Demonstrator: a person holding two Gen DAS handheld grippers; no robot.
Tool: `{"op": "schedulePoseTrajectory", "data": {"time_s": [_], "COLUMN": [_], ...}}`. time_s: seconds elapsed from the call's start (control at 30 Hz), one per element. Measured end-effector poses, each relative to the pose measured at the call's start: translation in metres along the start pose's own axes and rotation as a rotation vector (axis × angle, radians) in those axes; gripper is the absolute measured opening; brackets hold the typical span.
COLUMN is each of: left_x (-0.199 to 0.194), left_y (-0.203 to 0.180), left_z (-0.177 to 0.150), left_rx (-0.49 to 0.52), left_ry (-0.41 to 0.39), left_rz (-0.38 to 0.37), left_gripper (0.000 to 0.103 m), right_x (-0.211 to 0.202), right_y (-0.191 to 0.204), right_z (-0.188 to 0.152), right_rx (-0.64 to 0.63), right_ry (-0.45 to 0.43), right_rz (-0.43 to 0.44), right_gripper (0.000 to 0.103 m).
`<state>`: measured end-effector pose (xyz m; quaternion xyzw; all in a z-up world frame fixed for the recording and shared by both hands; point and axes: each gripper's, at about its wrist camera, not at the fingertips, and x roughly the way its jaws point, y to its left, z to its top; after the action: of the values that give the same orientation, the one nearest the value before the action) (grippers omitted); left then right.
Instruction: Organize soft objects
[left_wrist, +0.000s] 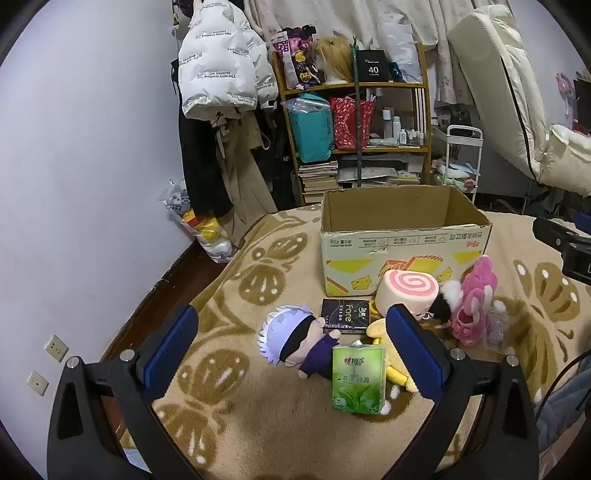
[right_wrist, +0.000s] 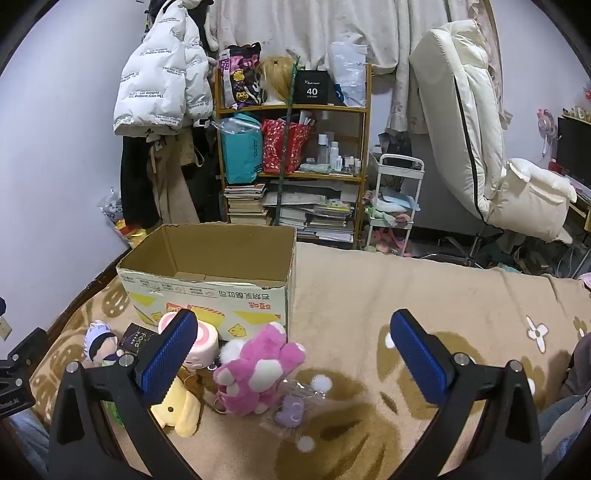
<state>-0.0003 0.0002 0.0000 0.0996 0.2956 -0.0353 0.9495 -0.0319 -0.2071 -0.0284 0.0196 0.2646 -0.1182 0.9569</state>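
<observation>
- Cluttered bedroom: a bed under a beige fleece blanket with brown butterfly print (left_wrist: 229, 435) carries everything, with a wooden shelf of bags and books (right_wrist: 291, 162) at the far wall.
- At the bed's far side stands an open brown cardboard box with yellow print (left_wrist: 402, 254); it looks empty, so by my reading no sorting is done yet.
- Just near of the box the soft things lie crowded: a white-haired plush doll in dark clothes (left_wrist: 299, 339), a pink-swirl roll cushion (left_wrist: 406, 291), a fluffy pink plush toy (right_wrist: 258, 373), a yellow plush (right_wrist: 177, 406), and a small purple item in clear wrap (right_wrist: 290, 410).
- Both left tongs (left_wrist: 291, 343) and right tongs (right_wrist: 291, 354) are released, spread wide, grasping nothing.
- Risk: a green tissue pack (left_wrist: 358, 378) stands against the doll and a black tissue pack (left_wrist: 345, 315) lies just behind it; closing on the doll could drag or topple them.
- Risk: the pink toy touches its neighbours, so a pinch there could lift two things.
- Risk: squashy plush may slip from a shallow pinch.
- Risk: the clear wrap looks slippery.
</observation>
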Motion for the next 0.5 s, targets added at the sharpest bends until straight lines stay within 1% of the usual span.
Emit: {"op": "schedulePoseTrajectory", "data": {"time_s": [0.2, 0.4, 0.5], "left_x": [-0.001, -0.0025, -0.0016], "left_y": [-0.0003, -0.0039, -0.0034], "left_z": [0.001, 0.0008, 0.0001], "left_rx": [0.009, 0.012, 0.016], "left_ry": [0.002, 0.003, 0.0], "left_rz": [0.012, 0.006, 0.007], "left_gripper": [0.1, 0.1, 0.1], "right_x": [0.0021, -0.0019, 0.0045], "right_y": [-0.0006, 0.0007, -0.0013], "right_z": [-0.0016, -0.0025, -0.0047], "right_rx": [0.003, 0.003, 0.004], "right_ry": [0.005, 0.002, 0.007], "right_rz": [-0.002, -0.006, -0.007], "right_gripper": [0.103, 0.103, 0.103]}}
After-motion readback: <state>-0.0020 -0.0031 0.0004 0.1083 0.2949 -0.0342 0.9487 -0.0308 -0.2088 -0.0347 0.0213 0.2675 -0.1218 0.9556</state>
